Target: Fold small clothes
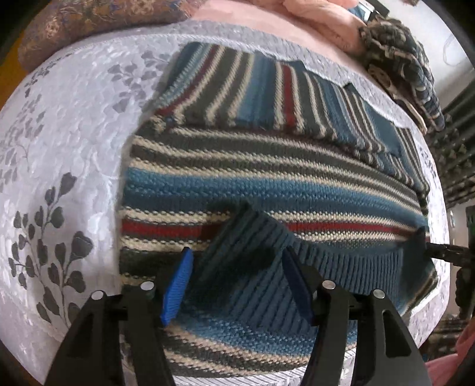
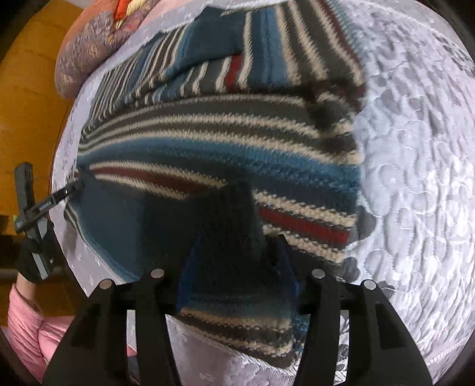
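- Striped sweater (image 1: 267, 166) lies on the floral bedspread (image 1: 74, 154), hem nearest me.
- My left gripper (image 1: 237, 285) clamps the ribbed hem (image 1: 341, 267).
- My right gripper (image 2: 237, 267) clamps the hem too.
- Right pads (image 2: 190, 267) sit in shadow, blurred.

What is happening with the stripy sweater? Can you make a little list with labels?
garment: striped sweater, sleeves folded across the top
surface: pale quilt with a leaf pattern
left gripper: closed on the blue ribbed hem
right gripper: closed on the hem too
hem: lifted off the quilt at both grips
nearby: cushion, pink blanket, pile of other clothes
person: pink sleeve
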Available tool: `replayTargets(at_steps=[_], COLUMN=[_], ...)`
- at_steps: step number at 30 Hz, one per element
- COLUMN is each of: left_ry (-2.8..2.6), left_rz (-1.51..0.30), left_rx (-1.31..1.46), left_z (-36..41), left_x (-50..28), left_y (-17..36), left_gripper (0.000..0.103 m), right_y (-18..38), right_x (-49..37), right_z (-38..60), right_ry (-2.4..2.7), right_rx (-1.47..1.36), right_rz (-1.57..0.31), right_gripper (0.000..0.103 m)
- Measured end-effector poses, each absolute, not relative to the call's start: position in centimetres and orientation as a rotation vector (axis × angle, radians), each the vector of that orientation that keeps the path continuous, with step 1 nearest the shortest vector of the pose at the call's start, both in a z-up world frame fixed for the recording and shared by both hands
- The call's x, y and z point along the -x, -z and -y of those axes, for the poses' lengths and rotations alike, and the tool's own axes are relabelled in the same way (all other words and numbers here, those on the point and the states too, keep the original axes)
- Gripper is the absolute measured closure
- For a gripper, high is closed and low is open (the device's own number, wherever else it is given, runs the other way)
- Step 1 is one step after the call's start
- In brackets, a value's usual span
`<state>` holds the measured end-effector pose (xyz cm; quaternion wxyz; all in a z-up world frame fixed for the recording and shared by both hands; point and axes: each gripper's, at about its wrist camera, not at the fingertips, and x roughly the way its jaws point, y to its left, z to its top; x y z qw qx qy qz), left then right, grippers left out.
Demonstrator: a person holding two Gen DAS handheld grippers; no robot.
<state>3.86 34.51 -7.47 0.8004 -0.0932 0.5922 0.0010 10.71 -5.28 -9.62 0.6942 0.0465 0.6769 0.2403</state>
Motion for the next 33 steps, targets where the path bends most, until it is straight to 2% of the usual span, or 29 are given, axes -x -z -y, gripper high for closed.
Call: replayTargets(at_steps=[1,4,6,7,9,11,16,33], left_ry=[-0.003,-0.020,-0.023,-0.024,-0.029,-0.021,0.016,-0.029], left_rz=[-1.281,-1.303,-1.302,-1.299,-1.295,-1.289,-1.257,-0.936], left_rx=[0.170,0.113,0.103,0.102,0.094,0.078,0.091,0.186], left_z=[-34.1,-33.3,-33.1,-33.0,-32.9,-32.6,-32.7,-33.5], left_x=[-3.9,-4.0,-4.0,-3.9,-3.8,-3.7,-3.6,-4.7], left_y=[7.7,8.2,8.3,8.3,8.1,7.9,6.7,-2.1], left_gripper=[0.035,0.034,0.034,0.035,0.041,0.061,0.082,0.085], right_y=[9.8,10.1,10.1,10.1,10.0,9.6,7.2,0.6], right_x=[-10.6,-10.3,-10.2,-10.2,-10.2,-10.2,-10.6,-13.0], right_z=[4.9,4.0,3.6,3.5,3.5,3.7,4.6,8.0], right_ry=[-0.539,-0.534,-0.533,-0.534,-0.539,-0.543,-0.583,-0.572], right_rx=[-0.085,-0.032,-0.018,-0.017,-0.037,-0.043,-0.113,-0.328], right_rz=[-1.516,-1.521,-1.516,-1.516,-1.518,-1.511,-1.455,-1.251], right_gripper=[0.050,0.052,0.070,0.075,0.094,0.094,0.095,0.095])
